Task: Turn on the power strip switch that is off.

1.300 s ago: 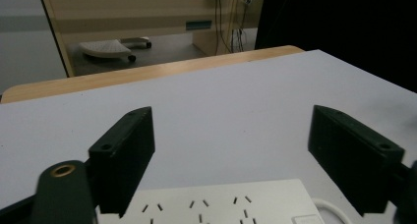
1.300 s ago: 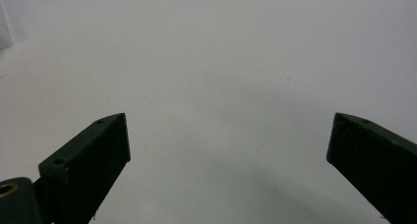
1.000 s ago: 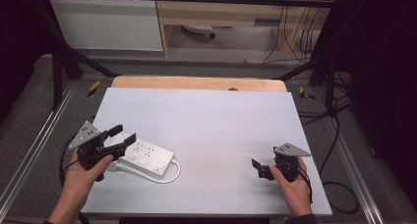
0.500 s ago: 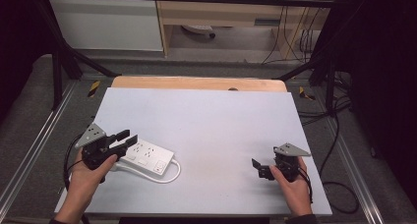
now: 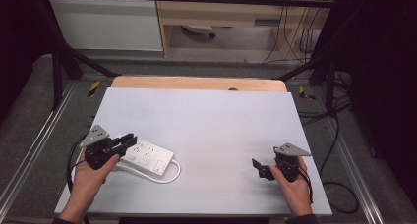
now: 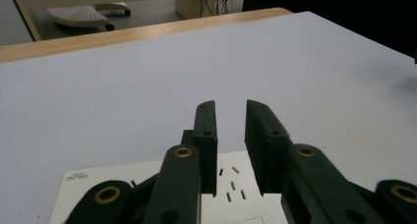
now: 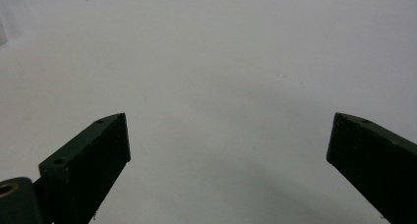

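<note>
Since the earlier frame, the left gripper [image 5: 118, 144] has slid in over the near end of the white power strip [image 5: 147, 156], while the right gripper [image 5: 263, 169] has stayed put well away on the bare table [image 5: 216, 116]. In the left gripper view its jaws stand only narrowly apart, holding nothing, with the strip's sockets directly beneath their tips. The right jaws gape wide over empty surface. Judging from this, a clean grasp would need the left jaws spread wider, then lowered squarely astride the strip's body, clear of the cord [image 5: 169, 177] curling beside it.
</note>
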`<state>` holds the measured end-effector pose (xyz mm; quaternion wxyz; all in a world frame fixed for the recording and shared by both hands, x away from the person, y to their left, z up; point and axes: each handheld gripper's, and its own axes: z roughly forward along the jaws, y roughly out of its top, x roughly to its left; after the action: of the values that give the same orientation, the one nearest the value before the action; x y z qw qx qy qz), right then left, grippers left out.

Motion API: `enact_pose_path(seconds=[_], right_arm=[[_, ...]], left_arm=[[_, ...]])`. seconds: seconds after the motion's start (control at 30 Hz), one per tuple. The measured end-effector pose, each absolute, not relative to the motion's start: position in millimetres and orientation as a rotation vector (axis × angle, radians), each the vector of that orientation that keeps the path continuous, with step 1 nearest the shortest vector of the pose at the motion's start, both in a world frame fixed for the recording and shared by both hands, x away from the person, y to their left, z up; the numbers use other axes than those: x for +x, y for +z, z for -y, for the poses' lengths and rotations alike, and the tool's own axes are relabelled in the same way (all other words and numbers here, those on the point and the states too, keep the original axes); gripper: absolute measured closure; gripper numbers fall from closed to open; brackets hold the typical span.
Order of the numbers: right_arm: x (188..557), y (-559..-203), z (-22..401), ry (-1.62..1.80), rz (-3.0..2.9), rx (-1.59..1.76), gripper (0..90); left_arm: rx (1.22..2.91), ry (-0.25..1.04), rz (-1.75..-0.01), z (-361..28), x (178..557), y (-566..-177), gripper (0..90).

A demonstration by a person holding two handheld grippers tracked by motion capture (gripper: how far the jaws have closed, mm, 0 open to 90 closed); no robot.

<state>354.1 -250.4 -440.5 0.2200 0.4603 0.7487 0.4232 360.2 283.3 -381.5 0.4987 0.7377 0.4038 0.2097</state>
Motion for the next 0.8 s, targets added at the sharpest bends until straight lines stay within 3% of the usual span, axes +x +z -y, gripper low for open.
enact_pose_path(seconds=[0.8], right_arm=[[355, -441, 251, 1.164, -2.071, 1.282, 3.2]], left_arm=[[1.892, 0.501, -1.041, -281, 367, -403, 85.2]])
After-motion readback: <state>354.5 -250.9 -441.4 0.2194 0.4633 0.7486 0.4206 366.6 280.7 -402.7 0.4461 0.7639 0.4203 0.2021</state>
